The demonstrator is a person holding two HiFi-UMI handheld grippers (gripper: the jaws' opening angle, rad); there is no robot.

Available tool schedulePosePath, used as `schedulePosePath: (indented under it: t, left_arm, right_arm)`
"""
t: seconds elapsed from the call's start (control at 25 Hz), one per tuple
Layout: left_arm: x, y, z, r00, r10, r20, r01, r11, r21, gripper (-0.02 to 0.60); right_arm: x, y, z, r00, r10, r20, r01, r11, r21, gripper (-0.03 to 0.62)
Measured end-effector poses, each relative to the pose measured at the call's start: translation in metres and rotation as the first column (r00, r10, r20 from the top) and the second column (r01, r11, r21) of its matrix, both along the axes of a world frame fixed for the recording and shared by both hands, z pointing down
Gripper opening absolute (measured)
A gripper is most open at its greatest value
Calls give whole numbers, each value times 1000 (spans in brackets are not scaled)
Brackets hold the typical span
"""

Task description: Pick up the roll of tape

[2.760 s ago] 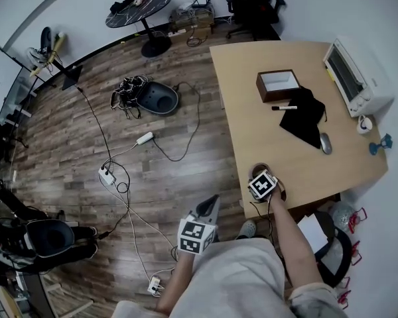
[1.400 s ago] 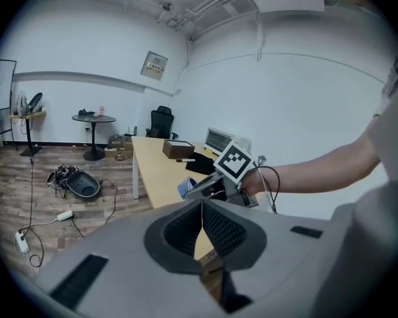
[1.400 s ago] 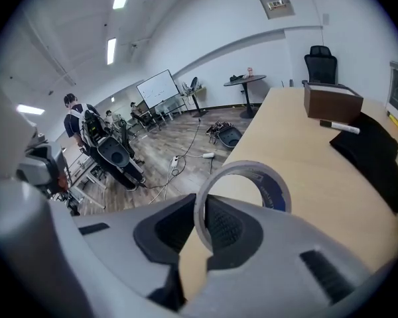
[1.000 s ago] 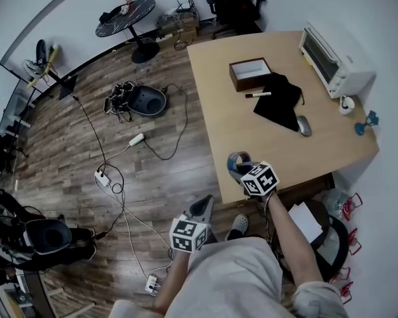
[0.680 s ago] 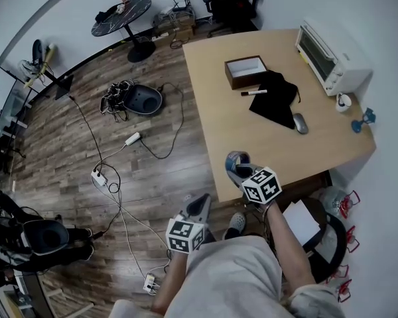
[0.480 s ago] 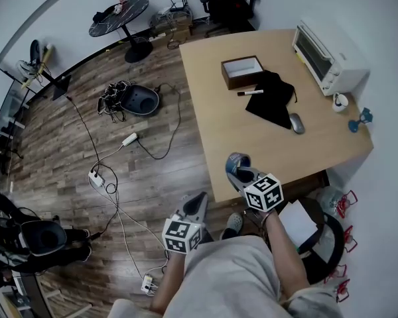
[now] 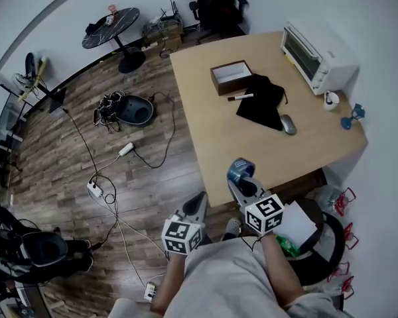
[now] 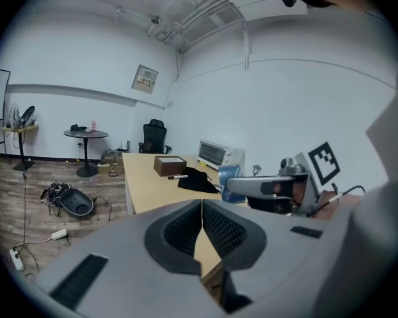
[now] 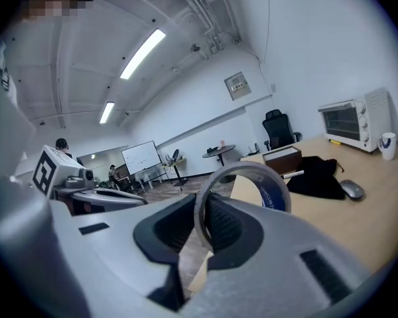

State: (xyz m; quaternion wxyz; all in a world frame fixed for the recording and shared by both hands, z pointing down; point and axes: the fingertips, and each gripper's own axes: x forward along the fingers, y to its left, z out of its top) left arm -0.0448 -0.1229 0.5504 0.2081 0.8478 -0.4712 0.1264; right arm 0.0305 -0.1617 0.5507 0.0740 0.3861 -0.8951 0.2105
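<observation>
The roll of tape (image 7: 237, 167), grey outside with blue print inside, hangs in the air just off the near edge of the wooden table (image 7: 219, 138). My right gripper (image 7: 241, 179) is shut on it. In the right gripper view the roll of tape (image 9: 276, 194) stands upright with its rim pinched between the jaws of the right gripper (image 9: 202, 230). My left gripper (image 7: 199, 201) is shut and empty, low at the left, in front of the person's lap. In the left gripper view the left gripper (image 8: 201, 227) has its pads together, and the roll of tape (image 8: 228, 175) shows beyond them.
On the table are a brown open box (image 7: 229, 77), a marker (image 7: 240, 97), a black cloth (image 7: 262, 105), a mouse (image 7: 288, 124) and a white toaster oven (image 7: 315, 58). Cables and a power strip (image 7: 95, 189) lie on the wooden floor at the left. A round side table (image 7: 109, 28) stands far back.
The right gripper has lifted the tape off the table's near edge and drawn it back towards the person. The left gripper has risen a little, still shut.
</observation>
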Motion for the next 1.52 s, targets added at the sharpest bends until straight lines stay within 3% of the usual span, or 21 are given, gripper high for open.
schedulePosePath:
  t: [0.2,0.44,1.12,1.52]
  left_arm:
    - [4,-4,-3,1000,-11,-1,11,1000,13,5]
    - [4,-4,-11,1000,-15,-6,16,999,34,5]
    - [-15,6,-10,997,-78,-13,79,996,40,6]
    - [-12,5,-10,997,-73,-6,74,996,40,5]
  right_arm:
    - [20,12,-31,994,72,87,-79,994,80,46]
    - [35,29,-38,967,104,231,-122,990,69,46]
    - [31,38,-47,967,71,245,-101,988,114,46]
    - [30,39,-46,972,63,226,-92,989,119,46]
